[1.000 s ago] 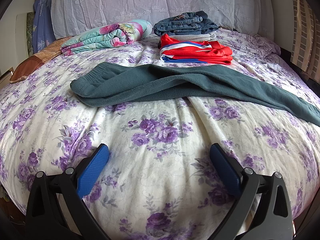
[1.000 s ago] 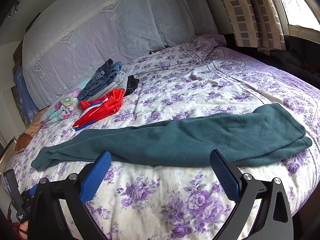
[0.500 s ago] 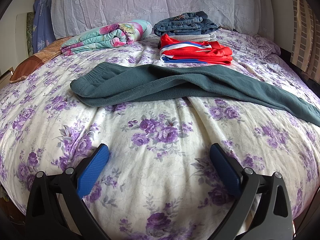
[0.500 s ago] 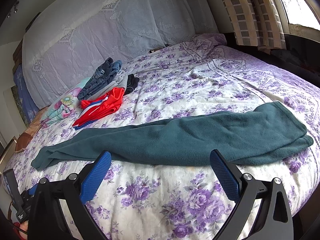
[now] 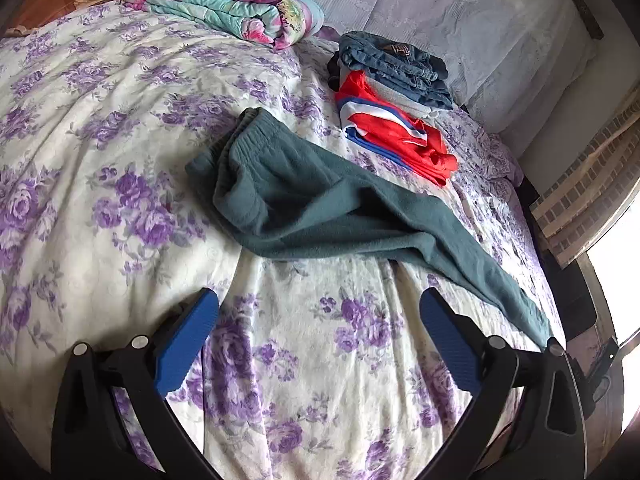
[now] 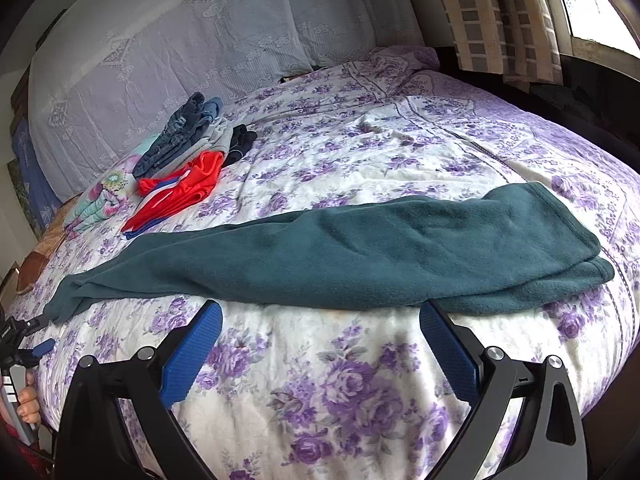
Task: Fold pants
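Note:
Dark green fleece pants point(image 5: 320, 208) lie stretched out on the floral bed, legs laid one on the other. In the left wrist view the waistband is nearest, up and left of centre, and the legs run away to the right. In the right wrist view the pants point(image 6: 360, 256) lie across the frame with the leg cuffs at the right. My left gripper point(image 5: 318, 344) is open and empty, above the bedspread short of the waistband. My right gripper point(image 6: 320, 348) is open and empty, its fingertips just short of the pants' near edge.
A folded red, white and blue garment point(image 5: 392, 132) and folded jeans point(image 5: 396, 68) lie beyond the pants. A rolled floral quilt point(image 5: 224, 8) sits by the covered headboard point(image 6: 180, 52). Curtains point(image 6: 492, 16) and a window are on the right. The bedspread point(image 6: 360, 392) drops off at the near edge.
The left gripper has swung and tilted, so the waistband now sits nearer and the legs run off to the right. The right gripper has moved closer to the pants. Both stay open.

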### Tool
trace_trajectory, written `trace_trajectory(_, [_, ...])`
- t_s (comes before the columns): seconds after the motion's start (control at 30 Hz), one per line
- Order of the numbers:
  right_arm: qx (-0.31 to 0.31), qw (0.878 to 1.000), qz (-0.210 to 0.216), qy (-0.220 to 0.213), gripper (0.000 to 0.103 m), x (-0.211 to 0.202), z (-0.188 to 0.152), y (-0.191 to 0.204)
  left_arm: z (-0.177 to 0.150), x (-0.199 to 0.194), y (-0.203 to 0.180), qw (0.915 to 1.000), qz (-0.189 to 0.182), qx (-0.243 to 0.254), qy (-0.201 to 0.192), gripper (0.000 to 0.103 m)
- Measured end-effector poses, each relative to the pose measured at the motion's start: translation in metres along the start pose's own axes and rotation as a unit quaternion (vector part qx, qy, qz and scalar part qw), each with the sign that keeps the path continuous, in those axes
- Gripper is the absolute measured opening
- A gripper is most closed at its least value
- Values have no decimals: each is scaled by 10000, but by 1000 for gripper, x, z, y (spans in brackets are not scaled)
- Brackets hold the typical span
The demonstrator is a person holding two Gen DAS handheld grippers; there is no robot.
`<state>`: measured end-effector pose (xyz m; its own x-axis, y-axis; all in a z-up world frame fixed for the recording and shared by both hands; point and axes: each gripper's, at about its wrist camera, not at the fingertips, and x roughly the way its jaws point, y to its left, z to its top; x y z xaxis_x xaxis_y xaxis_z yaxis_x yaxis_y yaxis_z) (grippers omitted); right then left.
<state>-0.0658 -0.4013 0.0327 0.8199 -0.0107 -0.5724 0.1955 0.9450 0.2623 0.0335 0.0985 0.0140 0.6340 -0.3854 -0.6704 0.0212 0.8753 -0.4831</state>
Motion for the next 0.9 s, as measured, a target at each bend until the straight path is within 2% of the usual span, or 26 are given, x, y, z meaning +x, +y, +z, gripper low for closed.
trace_trajectory(0.07, [131,9998,130,95,99,2,0,-6,7,12,-9,9995,197,186,183,98])
trace_trajectory(0.13, [243,9992,278,169,99,5,0,-9,14,29,-16,9987,138,290,390,98])
trace_trajectory(0.17, [273,9989,322,184,99,5,0,-9,18,39,-17,9985,220,237,436,98])
trace_trajectory(0.23, [272,9989,342,184,99,5,0,-9,27,54,-24,9984,476,160,266,98])
trace_trajectory(0.33, [326,9981,475,225,99,2,1,-12,47,70,-26,9995,231,-107,180,98])
trace_trajectory(0.37, [392,9974,550,245,99,1,2,-15,53,72,-23,9994,159,-281,101,92])
trace_trajectory(0.4, [472,9967,607,272,99,-2,2,-18,59,73,-20,9991,121,-416,23,80])
trace_trajectory(0.43, [547,9960,638,309,99,-4,2,-21,65,75,-17,9987,153,-493,4,54])
trace_trajectory(0.47, [613,9953,663,354,99,-7,2,-24,71,76,-12,9983,96,-582,17,41])
trace_trajectory(0.5, [672,9945,690,400,99,-9,1,-28,72,74,-4,9976,-39,-687,3,37])
trace_trajectory(0.53, [736,9936,732,451,99,-11,1,-30,74,72,2,9971,-167,-744,-22,26])
trace_trajectory(0.63, [993,9887,955,593,99,-12,-1,-36,70,56,12,9972,-346,-642,-149,16])
trace_trajectory(0.8, [1881,9724,1228,622,99,13,11,-59,60,14,18,9971,-329,-321,-610,12])
trace_trajectory(0.83, [1975,9714,1189,563,97,18,17,-63,58,5,20,9964,-335,-320,-711,12])
trace_trajectory(0.87, [1985,9725,1105,513,87,24,23,-66,57,-2,22,9956,-364,-319,-800,11])
trace_trajectory(0.9, [1932,9745,1029,495,59,32,30,-68,56,-8,25,9950,-389,-322,-859,11])
